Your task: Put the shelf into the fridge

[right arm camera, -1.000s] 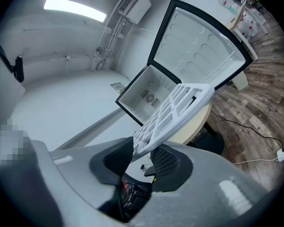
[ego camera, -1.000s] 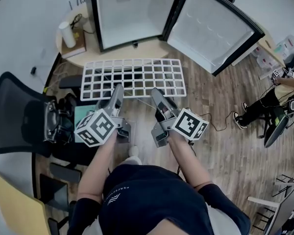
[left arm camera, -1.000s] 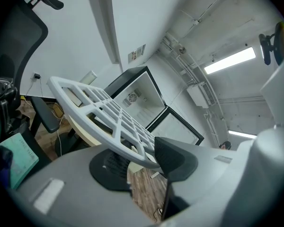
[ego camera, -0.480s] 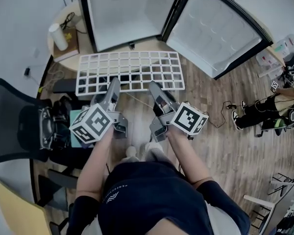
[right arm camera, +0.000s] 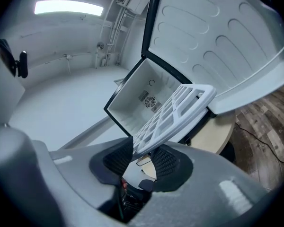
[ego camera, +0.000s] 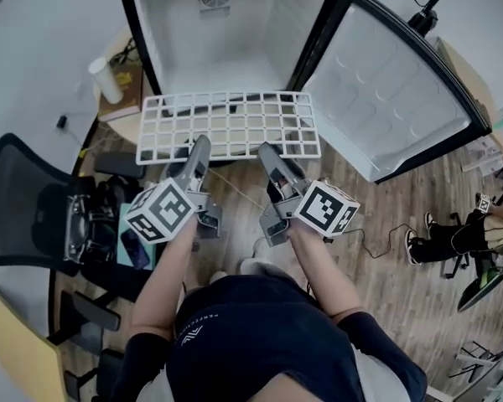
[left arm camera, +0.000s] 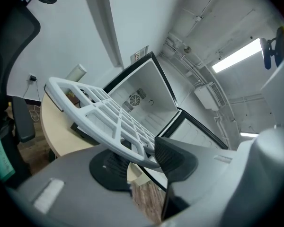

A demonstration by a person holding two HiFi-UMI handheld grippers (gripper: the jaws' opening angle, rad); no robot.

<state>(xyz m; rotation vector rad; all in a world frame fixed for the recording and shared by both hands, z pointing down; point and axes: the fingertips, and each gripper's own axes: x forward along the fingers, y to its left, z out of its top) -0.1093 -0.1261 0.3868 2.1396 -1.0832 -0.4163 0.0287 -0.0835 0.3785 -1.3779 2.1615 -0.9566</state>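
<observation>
The shelf (ego camera: pixel 229 126) has been carried forward toward the fridge (ego camera: pixel 235 32). A second ago it was held over the wooden floor (ego camera: pixel 386 249), and a strip of the desk (ego camera: pixel 120 126) was seen between its far edge and the fridge. That far edge has now been brought up to the fridge's open front, and the strip of desk is covered by it. The left gripper (ego camera: pixel 200 144) and the right gripper (ego camera: pixel 267 151) have been moved forward with it. The right gripper's fingers (right arm camera: pixel 165 162) have just been opened slightly further, with the shelf's near edge between them. More of the fridge's white inside is now seen in the head view.
</observation>
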